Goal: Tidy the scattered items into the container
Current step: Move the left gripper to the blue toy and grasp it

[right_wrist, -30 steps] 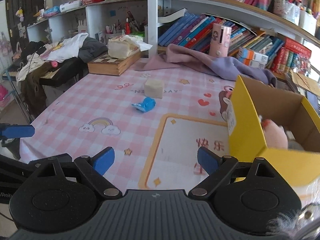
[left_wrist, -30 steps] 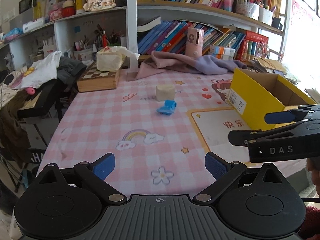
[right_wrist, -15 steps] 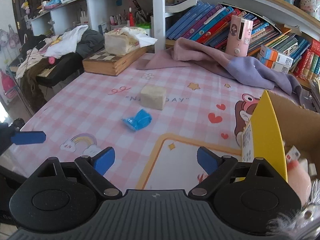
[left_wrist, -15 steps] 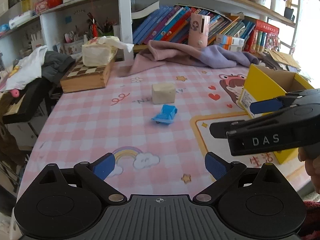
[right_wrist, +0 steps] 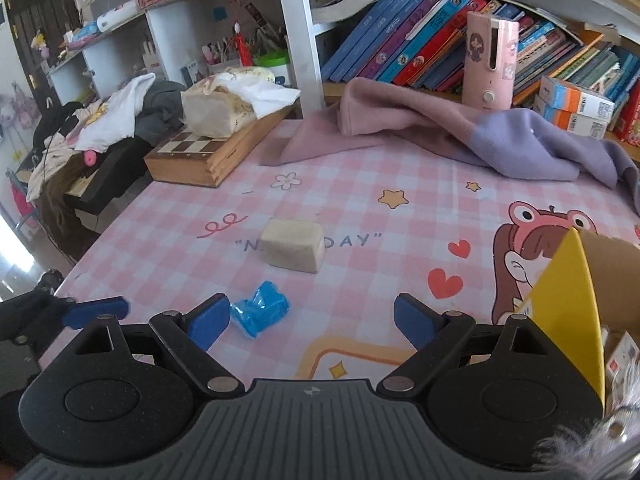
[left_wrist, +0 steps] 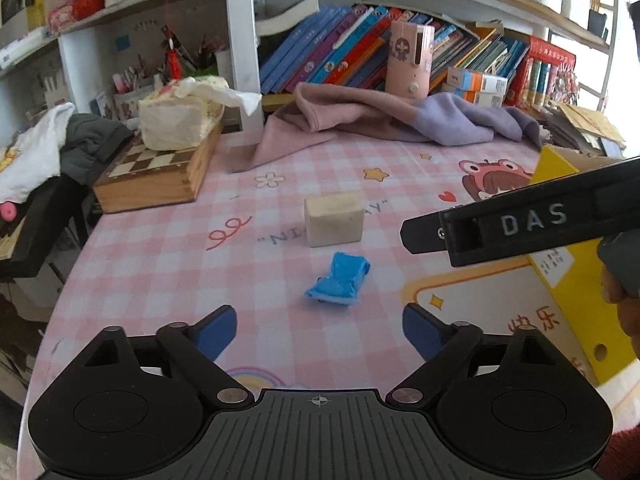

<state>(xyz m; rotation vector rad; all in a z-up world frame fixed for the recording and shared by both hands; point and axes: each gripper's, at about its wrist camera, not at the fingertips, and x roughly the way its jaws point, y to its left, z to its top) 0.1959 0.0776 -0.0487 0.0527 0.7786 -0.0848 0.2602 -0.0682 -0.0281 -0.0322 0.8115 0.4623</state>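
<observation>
A crumpled blue item (left_wrist: 338, 280) lies on the pink checked tablecloth, with a beige block (left_wrist: 334, 224) just behind it. My left gripper (left_wrist: 320, 328) hovers close in front of the blue item; its jaws are closing with nothing between them. One finger (left_wrist: 424, 234) of the right gripper reaches in from the right. In the right wrist view the blue item (right_wrist: 262, 310) lies on the cloth just ahead of my right gripper (right_wrist: 312, 320), near its left finger, untouched. That gripper is open and empty. The yellow box (right_wrist: 576, 308) stands at the right.
A wooden chess box (left_wrist: 160, 176) with a tissue pack on top sits at the back left. A pink and purple cloth (left_wrist: 380, 120) lies along the back, under shelves of books. The yellow box (left_wrist: 568, 276) holds items. A blue fingertip (right_wrist: 96, 312) of the left gripper shows at far left.
Both grippers have moved forward over the table, so the blue item and the beige block are much nearer. The yellow box has slid to the right edge. The left jaws are slightly narrower.
</observation>
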